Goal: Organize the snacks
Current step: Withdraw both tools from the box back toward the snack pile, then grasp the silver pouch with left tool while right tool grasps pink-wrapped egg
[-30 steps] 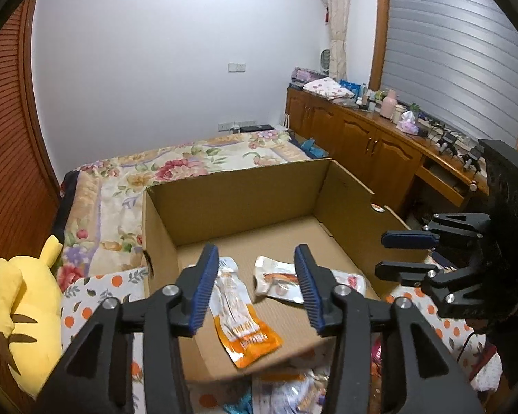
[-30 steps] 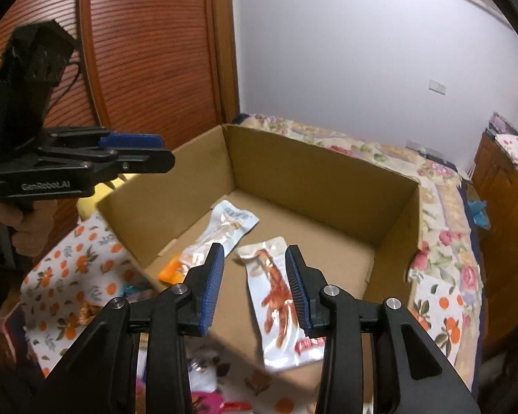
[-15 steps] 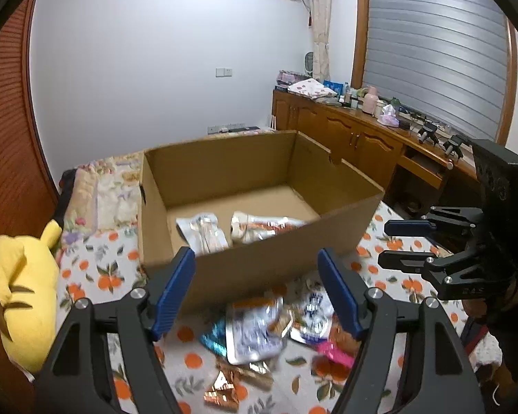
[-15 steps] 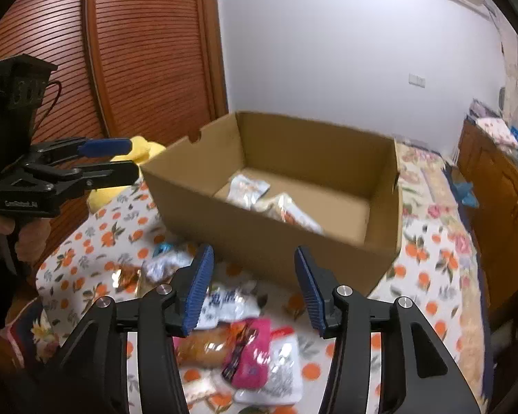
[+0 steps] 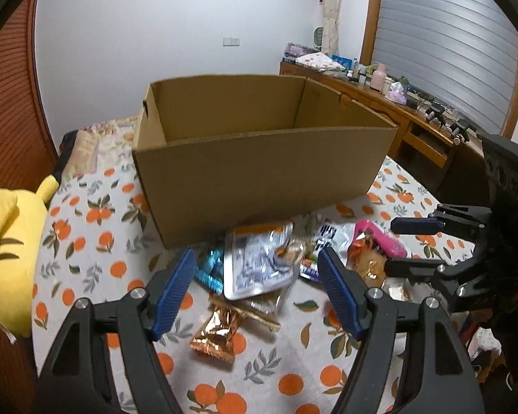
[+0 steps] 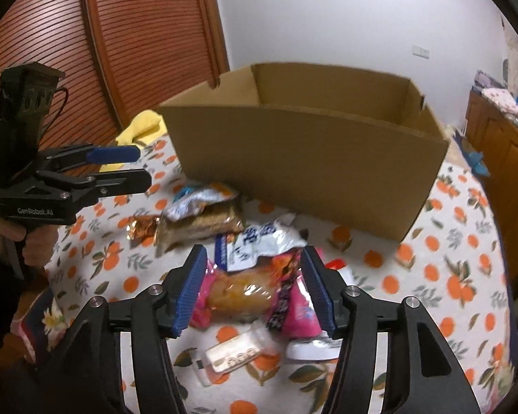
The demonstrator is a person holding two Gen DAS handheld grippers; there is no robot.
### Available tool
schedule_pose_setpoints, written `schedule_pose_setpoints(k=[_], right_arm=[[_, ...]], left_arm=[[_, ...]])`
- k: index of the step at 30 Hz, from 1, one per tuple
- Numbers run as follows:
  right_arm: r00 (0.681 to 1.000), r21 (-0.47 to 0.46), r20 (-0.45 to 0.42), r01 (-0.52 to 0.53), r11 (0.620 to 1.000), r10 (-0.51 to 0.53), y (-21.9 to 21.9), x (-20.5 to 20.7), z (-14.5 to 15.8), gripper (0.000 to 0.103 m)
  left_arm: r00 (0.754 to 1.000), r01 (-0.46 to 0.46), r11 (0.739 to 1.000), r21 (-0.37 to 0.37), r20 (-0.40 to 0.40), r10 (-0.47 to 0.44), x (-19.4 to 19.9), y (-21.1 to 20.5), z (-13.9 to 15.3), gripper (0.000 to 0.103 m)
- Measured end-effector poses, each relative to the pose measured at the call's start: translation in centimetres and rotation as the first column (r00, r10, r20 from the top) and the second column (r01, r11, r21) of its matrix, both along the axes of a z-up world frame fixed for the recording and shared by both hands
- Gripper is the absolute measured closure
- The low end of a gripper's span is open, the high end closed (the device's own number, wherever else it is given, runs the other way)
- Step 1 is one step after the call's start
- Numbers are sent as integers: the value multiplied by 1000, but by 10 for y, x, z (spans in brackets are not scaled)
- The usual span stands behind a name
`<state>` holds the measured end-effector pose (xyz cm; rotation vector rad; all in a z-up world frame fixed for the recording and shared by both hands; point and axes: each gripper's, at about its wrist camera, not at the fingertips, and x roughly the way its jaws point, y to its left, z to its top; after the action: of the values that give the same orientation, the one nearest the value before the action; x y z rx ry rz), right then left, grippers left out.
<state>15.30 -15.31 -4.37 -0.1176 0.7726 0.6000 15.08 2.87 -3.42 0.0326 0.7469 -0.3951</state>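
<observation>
Snack packets point(image 5: 262, 269) lie heaped at mid-frame on an orange-print tablecloth point(image 5: 96, 238), just below a cardboard box point(image 5: 259, 179) filling the centre. The left gripper point(image 5: 257, 289) hangs wide and empty over the silver pouch point(image 5: 255, 265); the right gripper point(image 6: 252, 288), equally wide, brackets a bun packet point(image 6: 240, 293) at lower centre.

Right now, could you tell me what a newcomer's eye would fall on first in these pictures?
The big open brown cardboard box stands mid-scene on the orange-print tablecloth. Right before it lies a loose heap of shiny snack packets, among them a bright pink packet. At the left edge sits a yellow plush toy, and both the left gripper and right gripper hang over the heap with jaws spread, empty.
</observation>
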Motion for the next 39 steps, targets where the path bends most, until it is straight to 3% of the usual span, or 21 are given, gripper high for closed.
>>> schedule_pose_setpoints(k=[10,18,28,37,39], right_arm=[[999,-56,-44,0,998,-2,17,4,-29,38],[999,-52,-52,-13,999,11,22,2,-35,27],[999,-93,-44,-23,995,19,28,1,-42,22],[1000,-151,-17,-17,988,15,34,-2,-44,22],[1000,-181,1,-8,983,8,36,-4,-44,29]], left_arm=[[999,-10,1000,2,-36,10,-8,7,-19,29],[998,-19,1000,-3,-52,19,-8,12,-26,29],[998,-9,1000,0,-67,9,2,5,-32,29],[997,14,1000,15,-74,-12,18,-8,-32,29],[997,15,1000,8,-79,-14,22,-10,-32,29]])
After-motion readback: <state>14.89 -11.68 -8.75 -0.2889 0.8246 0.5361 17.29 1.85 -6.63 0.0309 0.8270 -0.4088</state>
